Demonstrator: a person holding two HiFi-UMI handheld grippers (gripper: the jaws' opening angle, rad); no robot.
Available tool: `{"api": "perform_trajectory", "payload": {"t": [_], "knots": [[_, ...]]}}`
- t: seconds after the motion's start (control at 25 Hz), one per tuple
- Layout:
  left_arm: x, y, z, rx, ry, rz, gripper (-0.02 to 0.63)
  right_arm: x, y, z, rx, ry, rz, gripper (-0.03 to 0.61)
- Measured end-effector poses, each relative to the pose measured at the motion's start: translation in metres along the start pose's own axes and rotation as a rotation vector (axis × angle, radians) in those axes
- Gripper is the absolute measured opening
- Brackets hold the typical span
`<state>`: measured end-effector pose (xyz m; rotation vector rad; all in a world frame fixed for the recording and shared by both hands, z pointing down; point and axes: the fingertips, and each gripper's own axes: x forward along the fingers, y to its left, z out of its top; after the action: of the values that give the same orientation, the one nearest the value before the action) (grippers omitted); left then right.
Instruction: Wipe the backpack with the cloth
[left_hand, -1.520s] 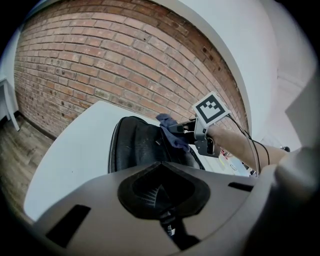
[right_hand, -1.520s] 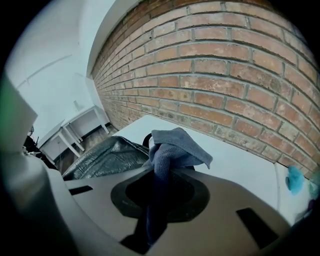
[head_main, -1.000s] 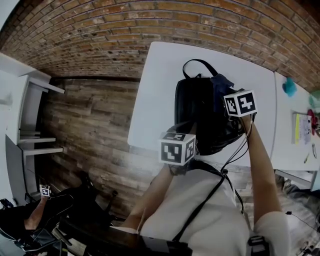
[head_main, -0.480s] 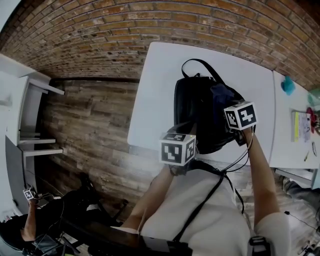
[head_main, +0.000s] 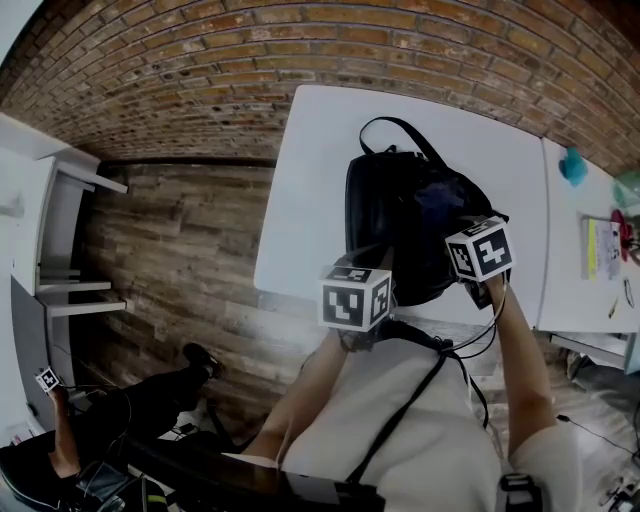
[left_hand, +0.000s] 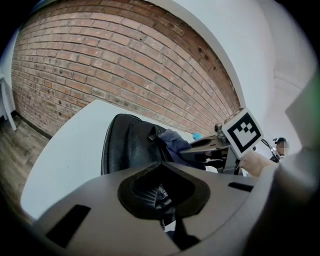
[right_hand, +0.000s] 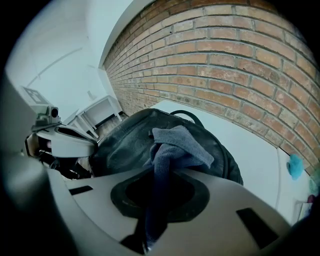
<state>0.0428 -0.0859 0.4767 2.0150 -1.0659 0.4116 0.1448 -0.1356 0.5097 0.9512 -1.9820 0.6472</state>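
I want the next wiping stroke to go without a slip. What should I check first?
1. Cloth gripped by right tool: ok, jaws shut on it.
2. Left tool holding backpack: ok, jaws shut on its dark fabric.
3. Cloth on backpack: ok, it appears to lie against it.
4. Backpack resting on table: ok.
5. Dirt left to wipe: cannot tell.

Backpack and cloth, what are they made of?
The backpack looks like black leather or a leather look-alike: it is smooth, faintly shiny, and has soft creases. The cloth looks like a soft woven or terry fabric, blue-grey and matte. It has a fine nubby surface, and it folds and hangs limp.
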Motion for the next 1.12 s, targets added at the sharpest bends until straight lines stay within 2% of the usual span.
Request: {"api": "perform_trajectory", "payload": {"t": [0.44, 1.12], "knots": [[0.003, -0.006, -0.003, 0.006, 0.007, -0.009, 0.003, -0.009, 0.022, -0.021, -0.011, 0.016, 0.036, 0.046], [0.01, -0.011, 0.0, 0.007, 0.008, -0.017, 0.003, -0.018, 0.037, -0.047, 0.035, 0.037, 0.085, 0.046]]}}
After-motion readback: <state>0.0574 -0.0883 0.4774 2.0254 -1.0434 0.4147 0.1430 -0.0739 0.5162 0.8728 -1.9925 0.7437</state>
